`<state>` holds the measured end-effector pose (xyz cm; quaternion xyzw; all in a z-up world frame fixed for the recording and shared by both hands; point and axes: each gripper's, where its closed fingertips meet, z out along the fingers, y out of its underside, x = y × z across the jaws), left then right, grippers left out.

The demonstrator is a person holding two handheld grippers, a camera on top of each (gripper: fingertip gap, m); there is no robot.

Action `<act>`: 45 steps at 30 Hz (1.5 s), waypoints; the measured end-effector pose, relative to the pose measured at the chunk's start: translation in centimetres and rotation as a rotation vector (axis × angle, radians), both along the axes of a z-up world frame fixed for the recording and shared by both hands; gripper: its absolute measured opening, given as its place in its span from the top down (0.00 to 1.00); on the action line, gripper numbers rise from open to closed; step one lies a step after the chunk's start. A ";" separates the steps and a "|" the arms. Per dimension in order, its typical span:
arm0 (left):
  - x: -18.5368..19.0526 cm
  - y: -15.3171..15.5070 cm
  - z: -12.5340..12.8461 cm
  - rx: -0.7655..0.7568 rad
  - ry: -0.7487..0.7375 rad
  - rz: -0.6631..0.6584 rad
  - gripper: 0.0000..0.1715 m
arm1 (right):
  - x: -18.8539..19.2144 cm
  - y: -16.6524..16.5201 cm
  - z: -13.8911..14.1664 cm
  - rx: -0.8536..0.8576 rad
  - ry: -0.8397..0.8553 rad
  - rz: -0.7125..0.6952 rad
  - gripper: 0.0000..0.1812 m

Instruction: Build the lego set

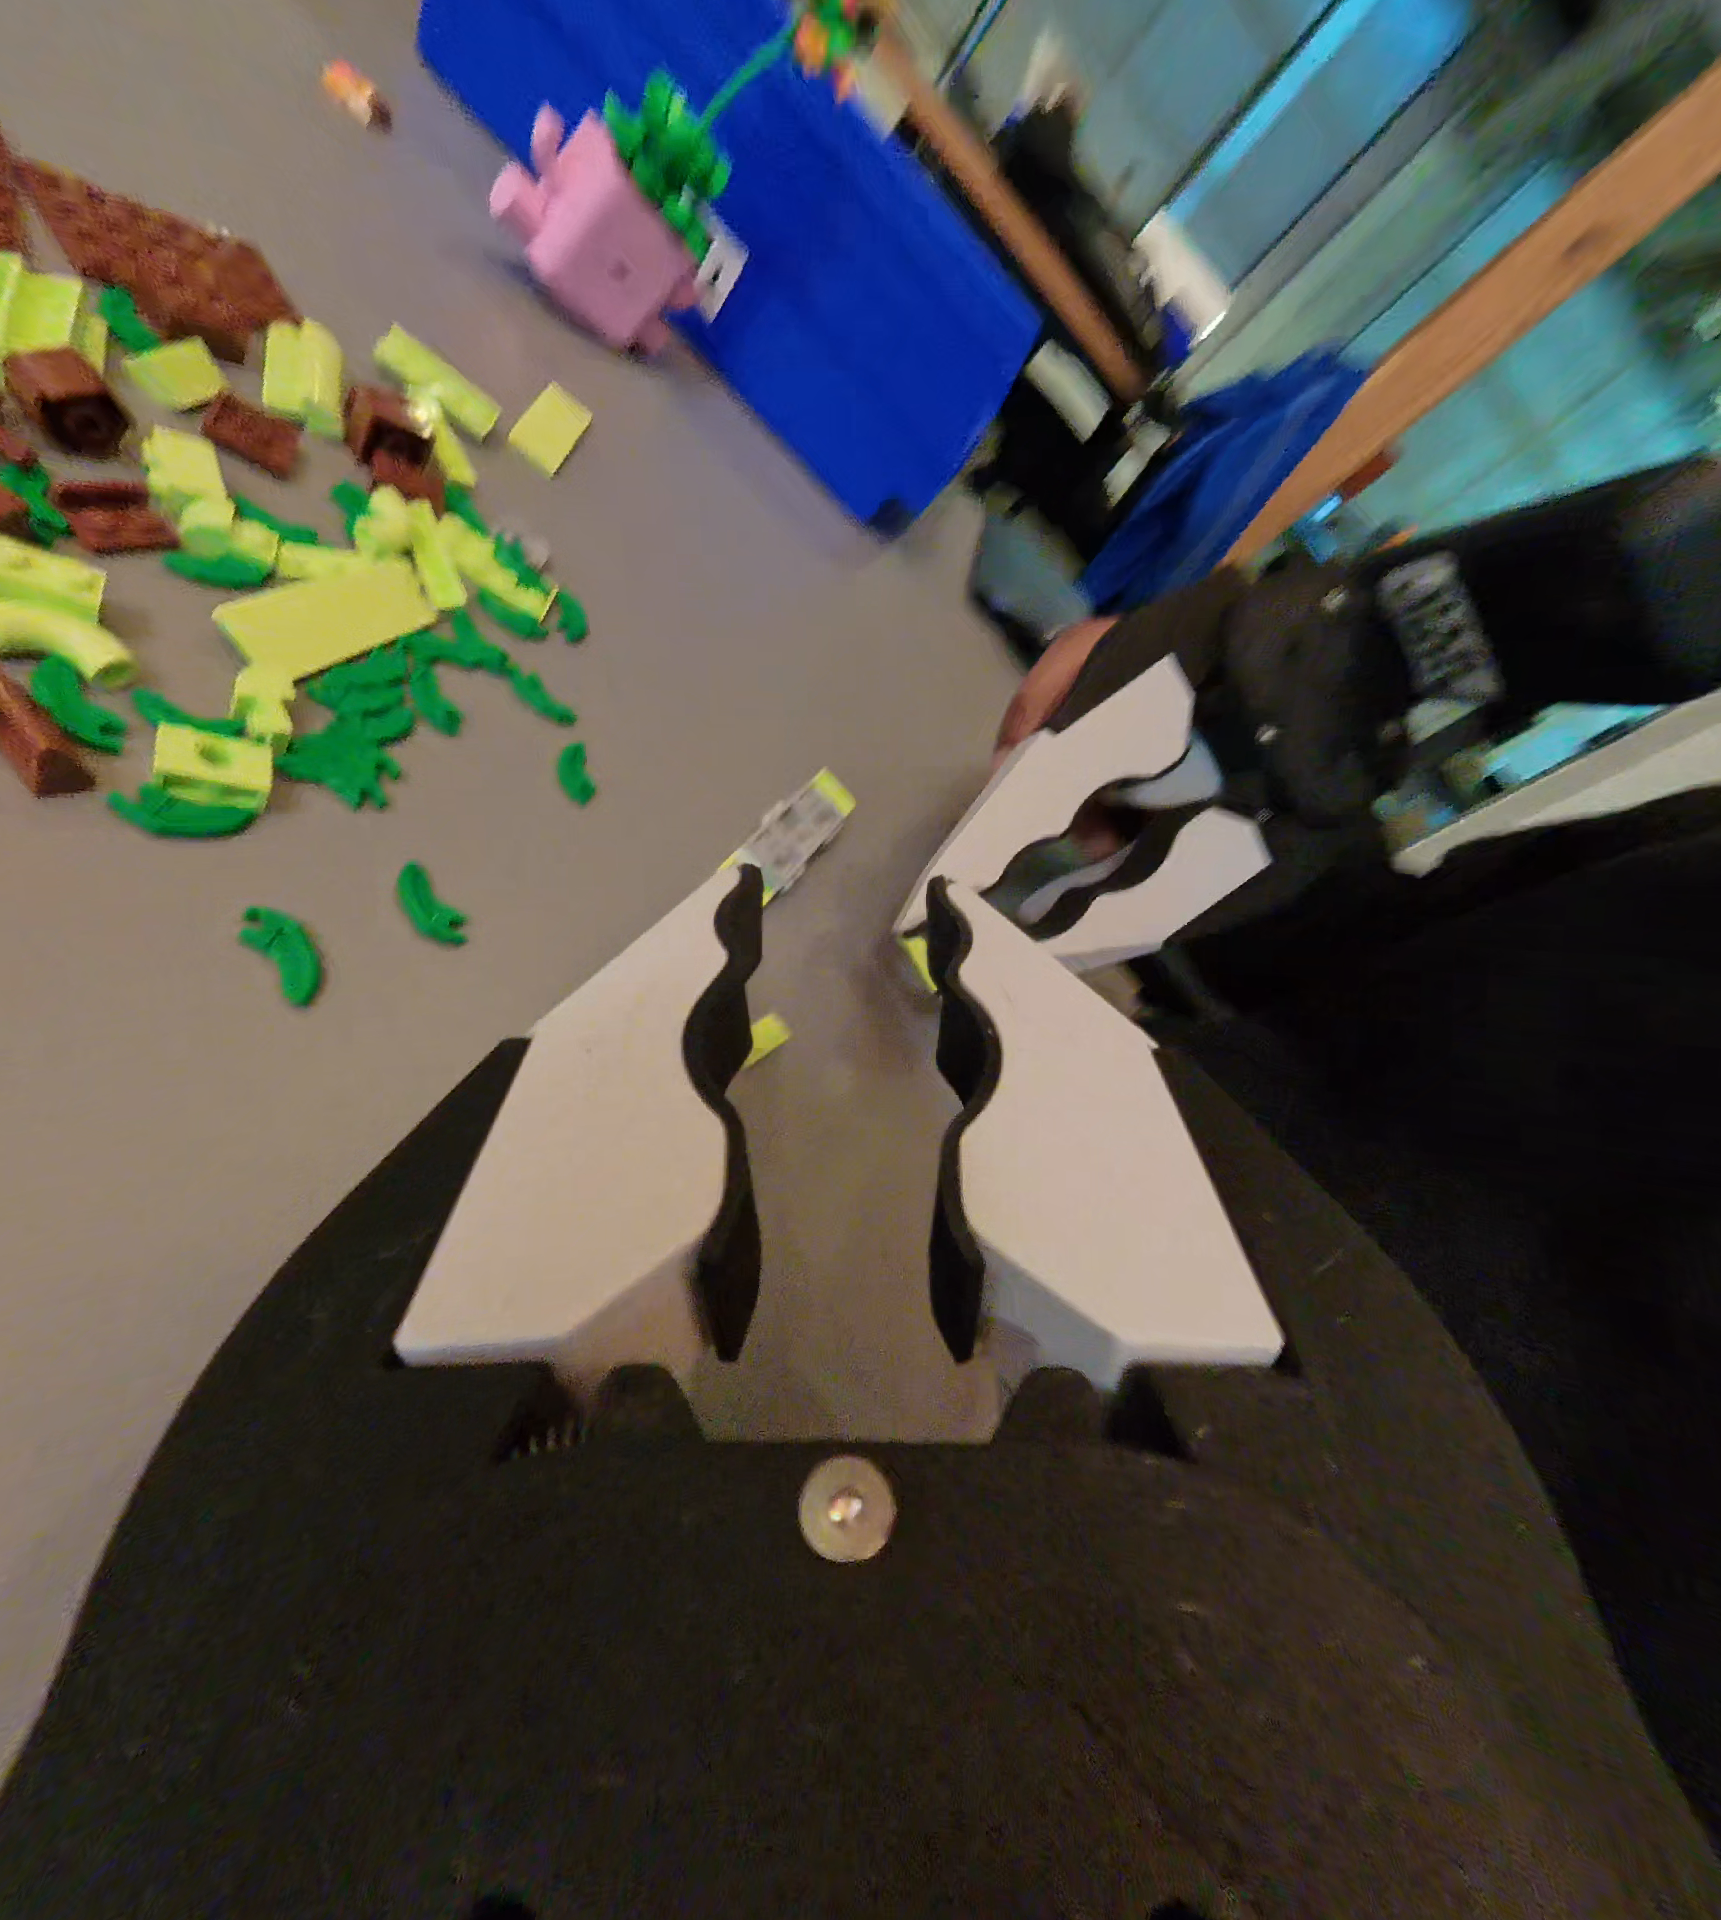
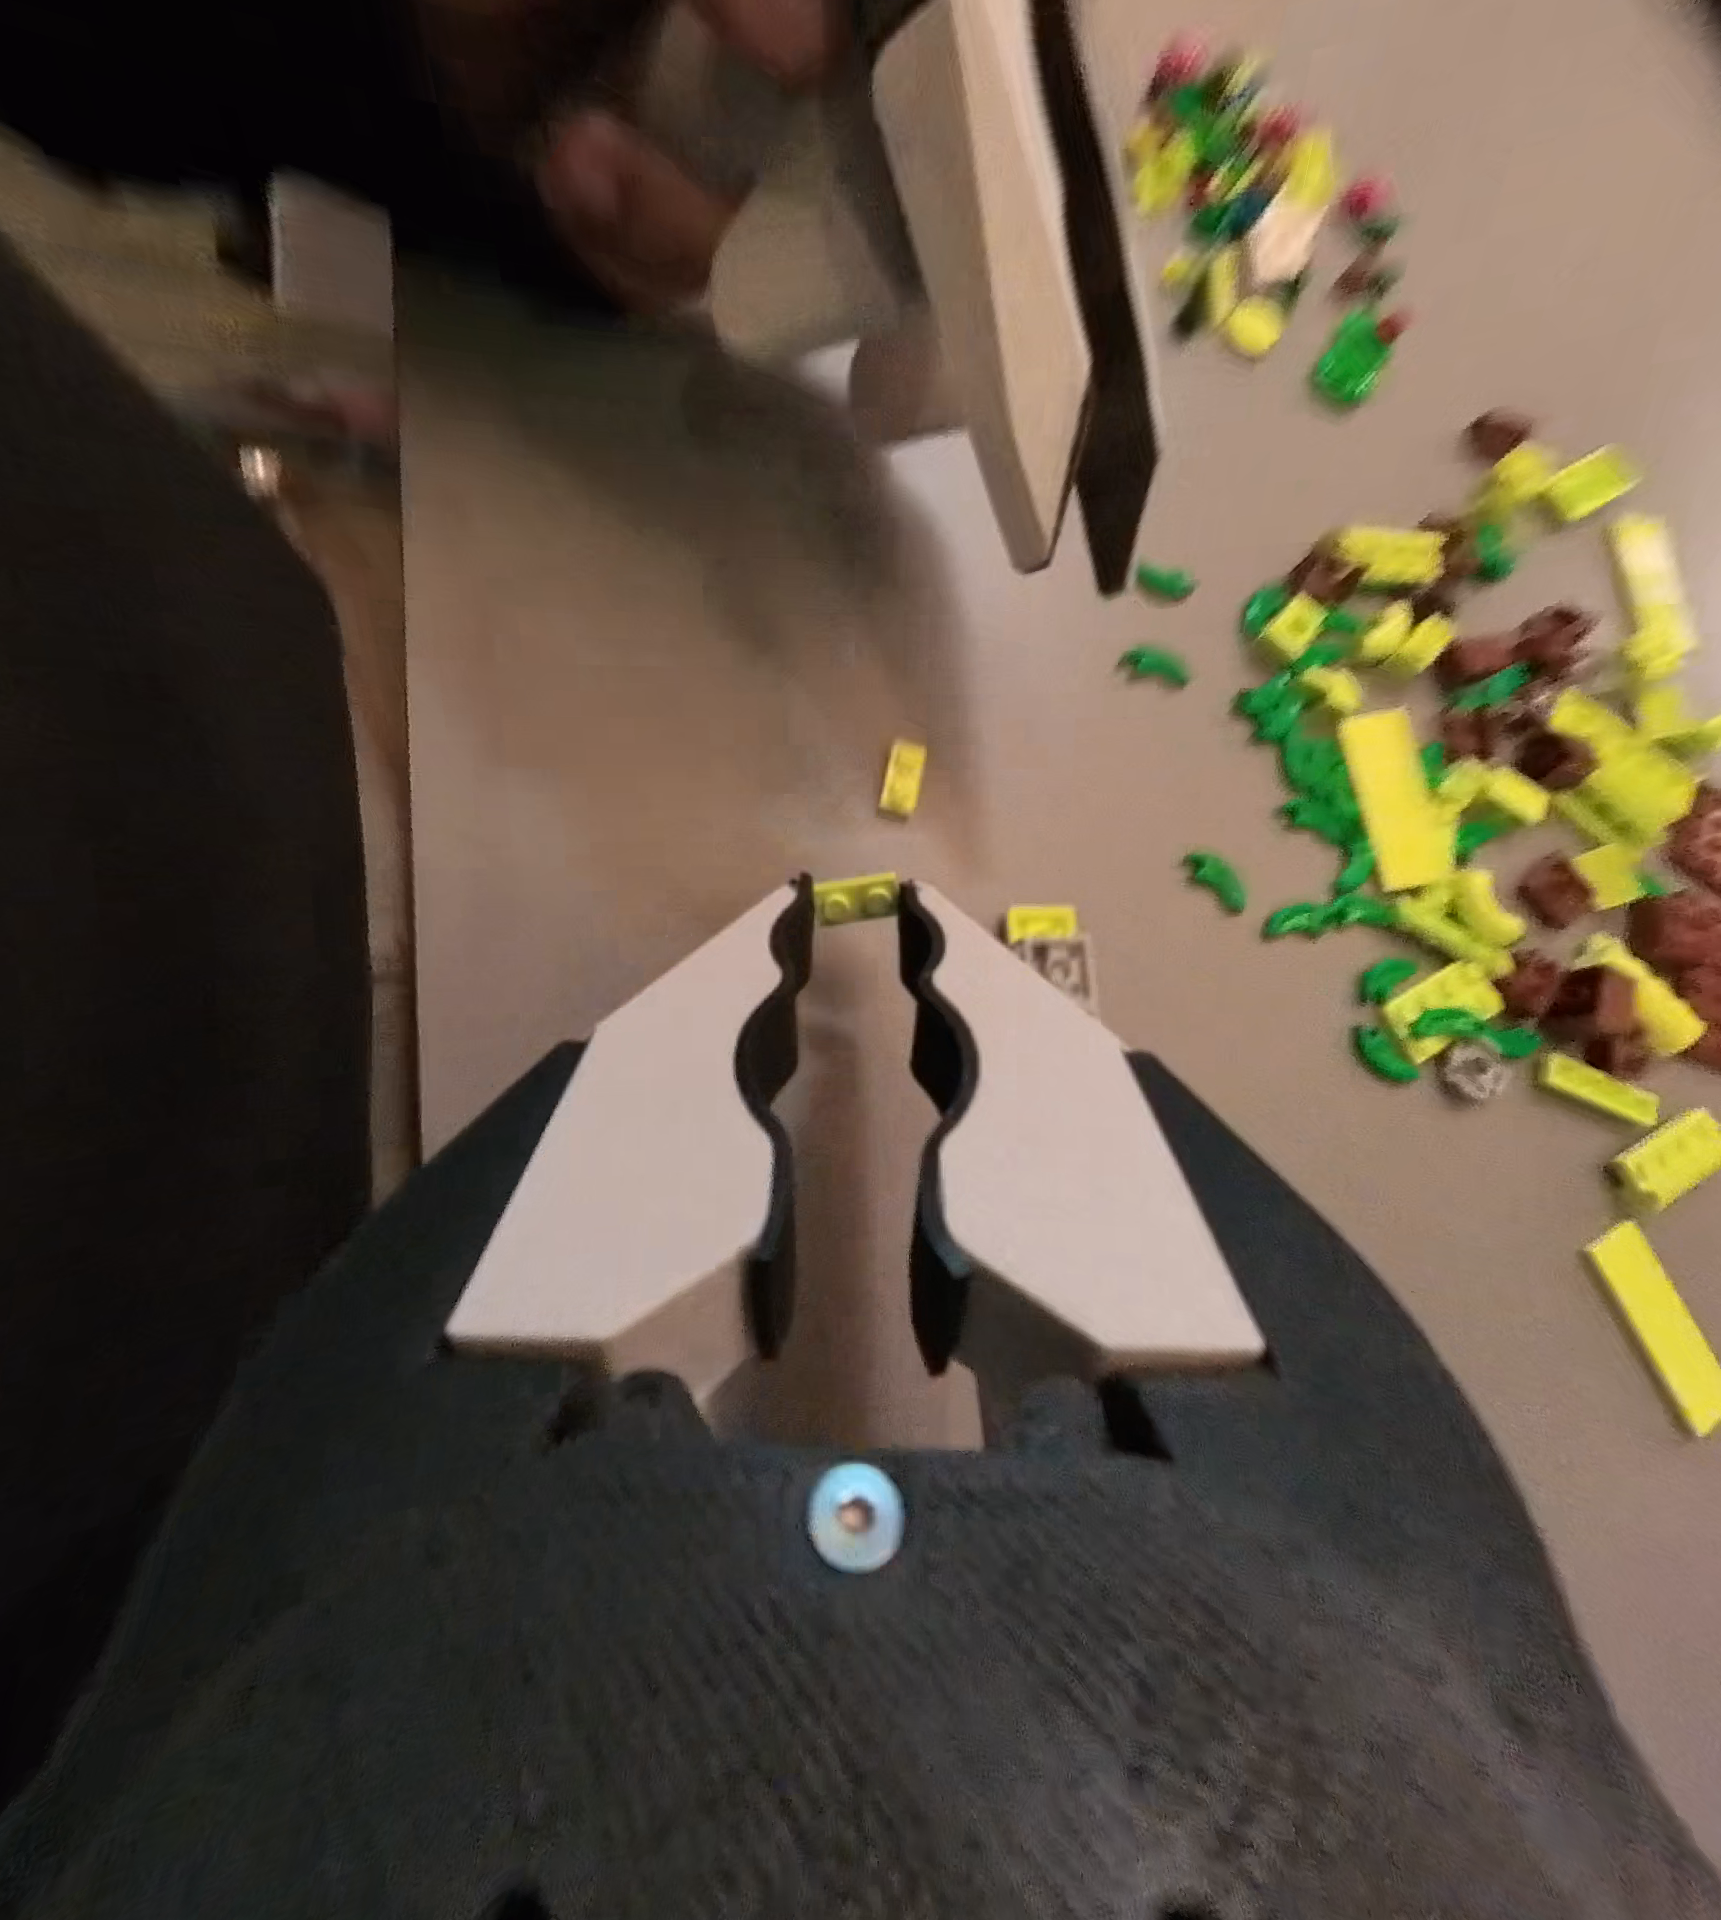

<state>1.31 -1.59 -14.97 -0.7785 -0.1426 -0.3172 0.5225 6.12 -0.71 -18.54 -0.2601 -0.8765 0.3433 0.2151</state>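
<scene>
My right gripper (image 2: 856,891) is shut on a small lime two-stud plate (image 2: 856,899) held at its fingertips, just above the grey table. That plate also shows as a lime sliver (image 1: 918,961) in the left wrist view, at the tip of the right gripper's white fingers (image 1: 1116,727). My left gripper (image 1: 845,894) is open and empty, its tips close to the right gripper's. A grey plate with a lime piece on it (image 1: 799,831) (image 2: 1053,945) lies just beyond. Another small lime plate (image 2: 903,779) lies on the table, and a small lime piece (image 1: 768,1039) shows under the left finger.
A pile of loose lime, green and brown bricks (image 1: 212,520) (image 2: 1510,779) spreads over the table. A pink pot with a green plant (image 1: 617,239) stands by a blue box (image 1: 835,260). The table edge (image 1: 1022,644) runs close by. A second small mixed pile (image 2: 1251,208) lies farther off. My hands' fingertips stand some 7 cm from each other.
</scene>
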 end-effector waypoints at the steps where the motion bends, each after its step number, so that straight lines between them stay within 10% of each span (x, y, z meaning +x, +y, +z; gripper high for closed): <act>1: 0.3 0.0 -0.9 -0.043 0.044 -0.006 0.83 | 0.4 0.3 -0.9 0.047 -0.031 0.017 0.92; 12: 1.0 -0.1 -3.4 -0.168 0.216 -0.008 0.83 | 1.1 0.6 -2.4 0.219 -0.159 0.026 0.89; 27: 0.2 -0.9 -2.2 -0.085 0.161 0.024 0.86 | 1.3 0.2 -2.5 -0.158 -0.359 -0.561 0.85; 45: -0.3 -1.2 -1.9 -0.062 0.134 0.038 0.86 | 0.4 1.0 -2.5 -0.037 -0.347 -0.569 0.95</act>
